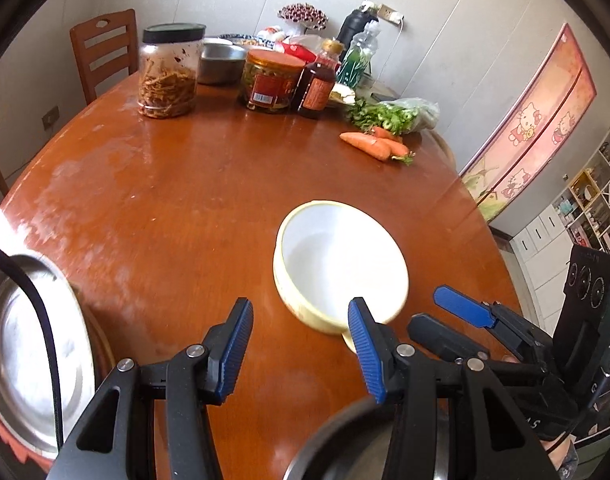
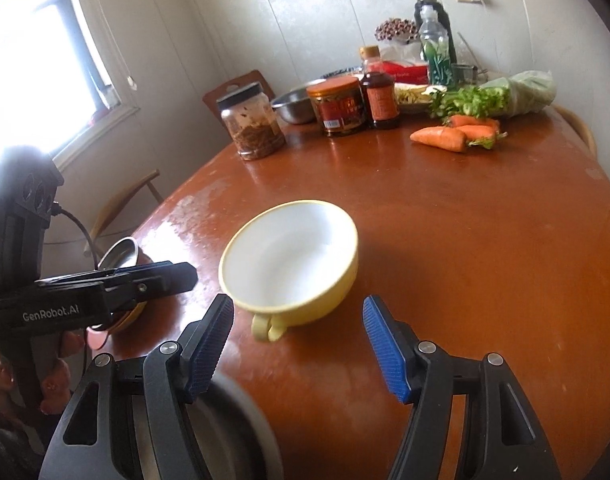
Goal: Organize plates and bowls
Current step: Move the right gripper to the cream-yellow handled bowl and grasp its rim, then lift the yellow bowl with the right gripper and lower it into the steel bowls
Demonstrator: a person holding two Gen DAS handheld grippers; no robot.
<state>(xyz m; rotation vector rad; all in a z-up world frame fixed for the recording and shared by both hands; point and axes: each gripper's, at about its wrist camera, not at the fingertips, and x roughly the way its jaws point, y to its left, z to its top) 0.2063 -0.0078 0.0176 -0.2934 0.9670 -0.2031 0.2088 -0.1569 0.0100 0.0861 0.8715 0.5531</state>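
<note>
Yellow handled bowl (image 2: pixel 291 258) near the table's (image 2: pixel 465 260) front edge: centre the unclenched, empty right gripper (image 2: pixel 297 344) over its handle; left gripper (image 1: pixel 301 344) empty too

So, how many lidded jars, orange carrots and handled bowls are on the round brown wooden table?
Lidded jars: 2 (clear black-lidded jar, orange-lidded glass jar)
Orange carrots: 3
Yellow handled bowl with white inside: 1
Total: 6
</note>
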